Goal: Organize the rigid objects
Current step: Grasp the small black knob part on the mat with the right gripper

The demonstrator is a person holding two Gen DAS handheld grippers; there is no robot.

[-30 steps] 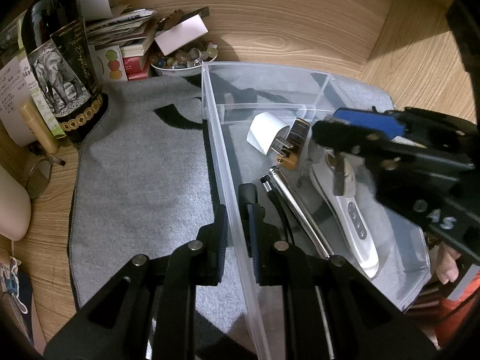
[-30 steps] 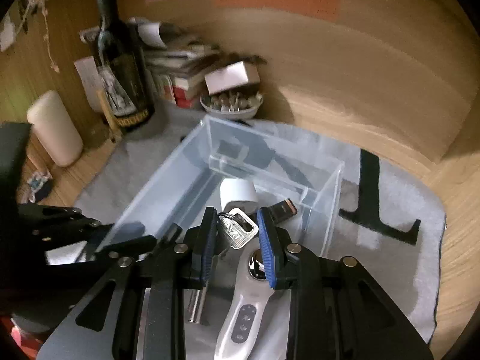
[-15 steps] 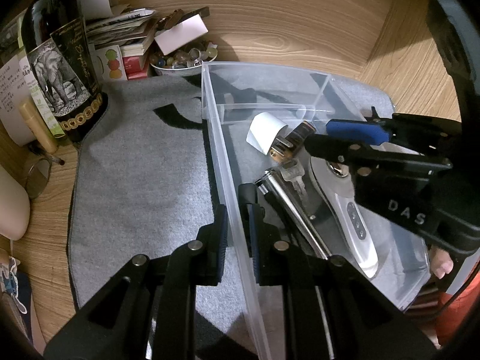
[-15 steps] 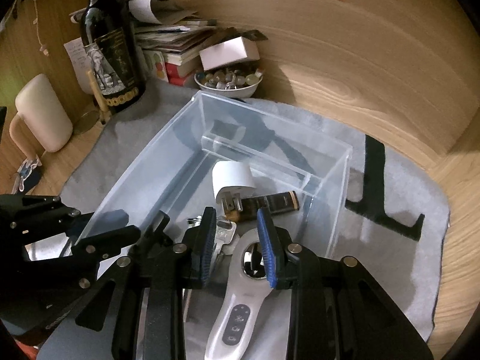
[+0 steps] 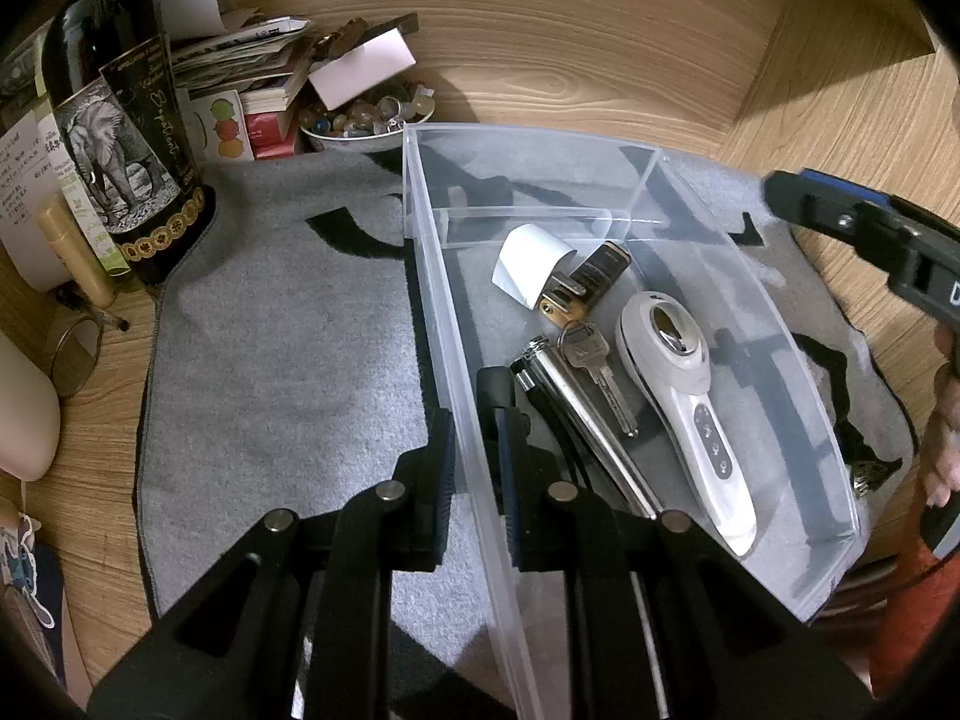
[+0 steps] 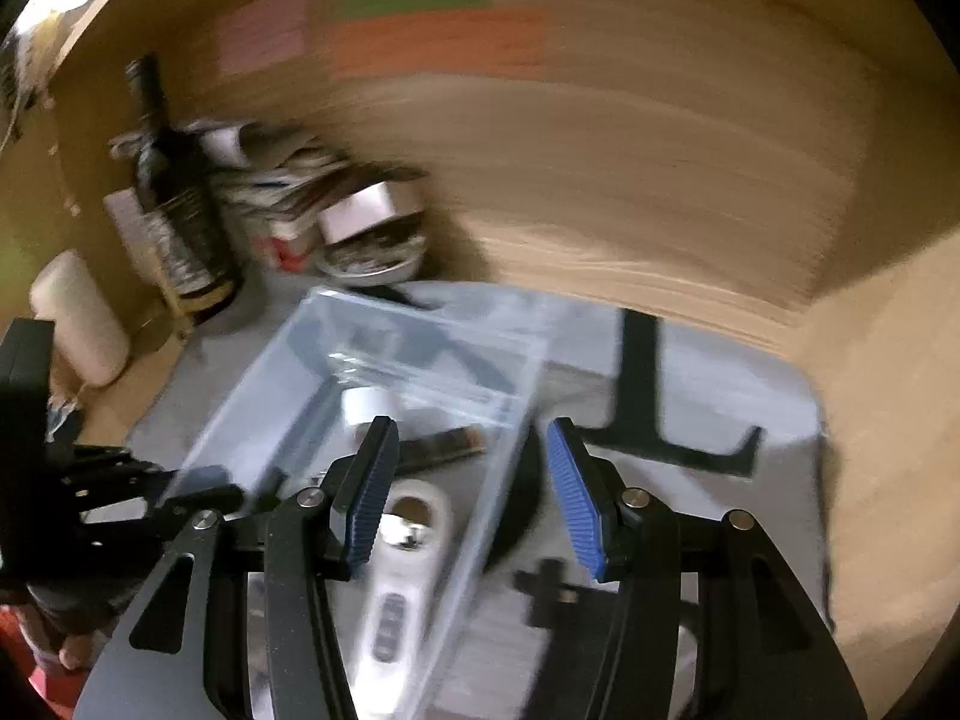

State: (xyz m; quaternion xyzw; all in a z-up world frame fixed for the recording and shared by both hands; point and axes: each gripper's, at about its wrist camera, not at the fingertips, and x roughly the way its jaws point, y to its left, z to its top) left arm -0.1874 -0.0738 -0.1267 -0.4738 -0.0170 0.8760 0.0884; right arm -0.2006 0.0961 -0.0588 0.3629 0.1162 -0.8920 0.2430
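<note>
A clear plastic bin (image 5: 780, 324) stands on a grey mat (image 5: 282, 360). In it lie a silver key (image 5: 591, 360), a white handheld device (image 5: 690, 402), a metal tube (image 5: 585, 420), a white plug (image 5: 531, 264) and a dark lighter (image 5: 594, 279). My left gripper (image 5: 474, 456) is shut on the bin's left wall (image 5: 456, 360). My right gripper (image 6: 471, 492) is open and empty, above the bin's right wall (image 6: 480, 516); its view is blurred. It also shows at the right edge of the left wrist view (image 5: 864, 234).
A dark wine bottle (image 5: 120, 138), stacked books and papers (image 5: 252, 78) and a bowl of beads (image 5: 366, 120) stand at the back left. A small metal object (image 5: 867, 474) lies on the mat right of the bin. Wooden walls close the back and right.
My right gripper let go of the key, which now lies in the bin, then opened and pulled back up to the right. The left gripper has not moved.
</note>
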